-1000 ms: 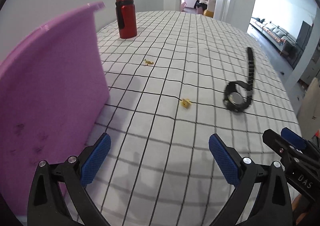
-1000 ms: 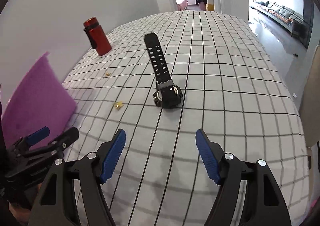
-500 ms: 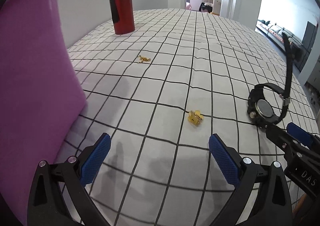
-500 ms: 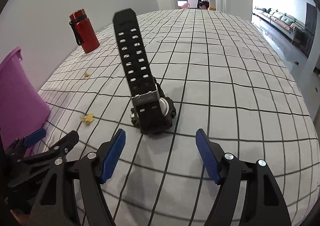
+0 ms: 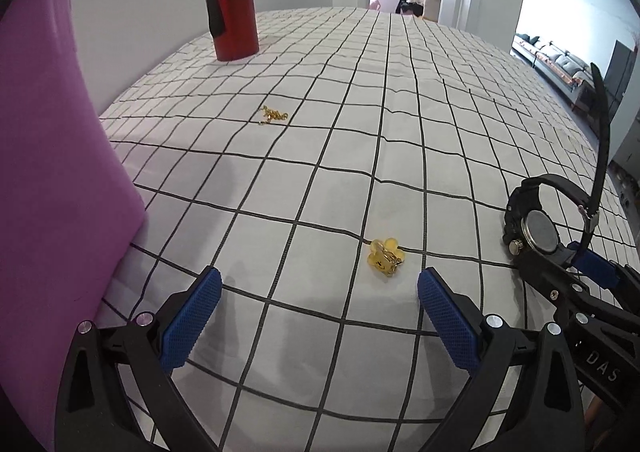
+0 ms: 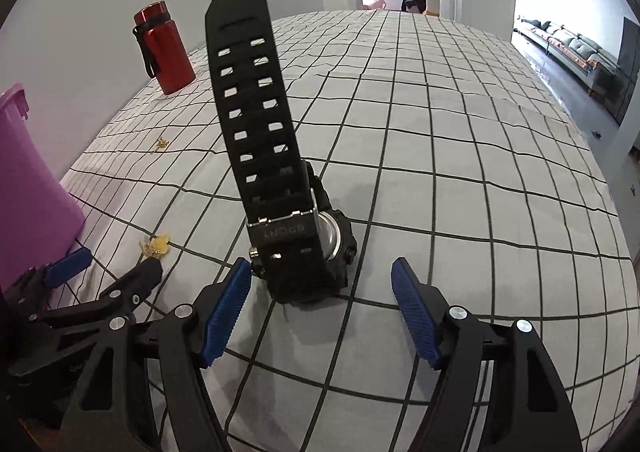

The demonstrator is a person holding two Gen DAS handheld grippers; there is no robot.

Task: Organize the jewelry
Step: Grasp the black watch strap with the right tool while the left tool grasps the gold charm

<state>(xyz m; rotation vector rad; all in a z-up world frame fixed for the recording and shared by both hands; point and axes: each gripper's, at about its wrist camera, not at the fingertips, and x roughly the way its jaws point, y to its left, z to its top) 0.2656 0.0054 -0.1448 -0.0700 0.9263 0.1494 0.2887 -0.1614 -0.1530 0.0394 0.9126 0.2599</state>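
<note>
Left claw (image 5: 318, 302): spread wide, holding nothing, low over the checked worktop (image 5: 400, 100).
Right claw (image 6: 322, 294): spread wide, holding nothing; its left blue pad (image 6: 226, 306) sits just beside the watch case, contact cannot be confirmed.
Watch (image 6: 304, 248): black, lying on its side on the worktop, metal case back showing, one strap (image 6: 250, 92) standing upright toward 12 o'clock in the right wrist view; at 3 o'clock in the left wrist view.
Yellow flower earring (image 5: 385, 256): on the worktop, just ahead of the left claw, near its right finger.
Gold chain (image 5: 273, 114): farther off at 12 o'clock, well apart from the earring.
Purple bin (image 5: 52, 172): at 9 o'clock, wall close beside the left claw.
Red bottle (image 5: 231, 6): upright at 11 o'clock, far edge of the worktop.
</note>
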